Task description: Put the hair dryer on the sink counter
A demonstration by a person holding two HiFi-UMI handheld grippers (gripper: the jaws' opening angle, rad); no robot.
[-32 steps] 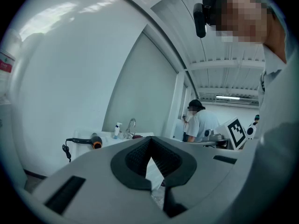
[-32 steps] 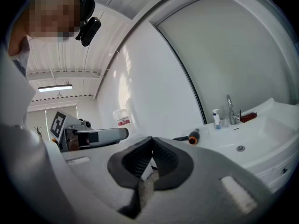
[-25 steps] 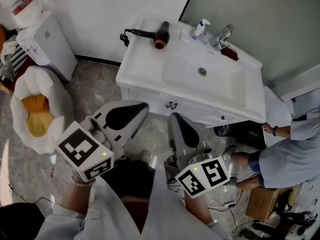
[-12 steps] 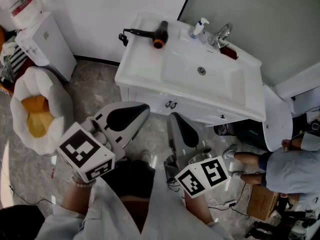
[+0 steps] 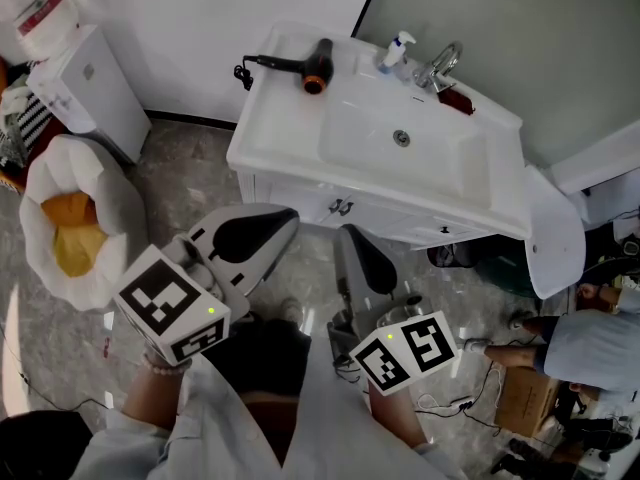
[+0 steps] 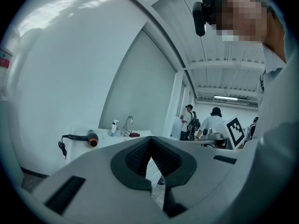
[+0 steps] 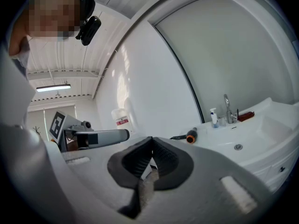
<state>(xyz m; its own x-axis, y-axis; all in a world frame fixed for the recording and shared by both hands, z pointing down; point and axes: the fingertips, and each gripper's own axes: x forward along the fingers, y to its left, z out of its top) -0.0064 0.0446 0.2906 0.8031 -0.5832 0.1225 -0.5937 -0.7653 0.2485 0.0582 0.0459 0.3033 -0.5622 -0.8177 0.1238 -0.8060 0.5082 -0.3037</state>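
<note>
though my tongs are both shut on nothing – the left gripper (image 6: 150, 155) and the right gripper (image 7: 150, 160) each show their ribbed pads pressed together, held level near my body – the hair dryer (image 5: 310, 66) already lies on the sink counter (image 5: 275, 128), at its far left corner, well apart from me. its handle runs left to right along the far edge, the cord bunched at the left end by the counter's rim, and the orange-ringed mouth points toward the near side, just left of the basin. i'd judge it a hard, smooth plastic shell, fairly light but heavier at the barrel, likely to twist in a grip. the handle close to the barrel looks the safest place to pinch – with the cord left trailing.
</note>
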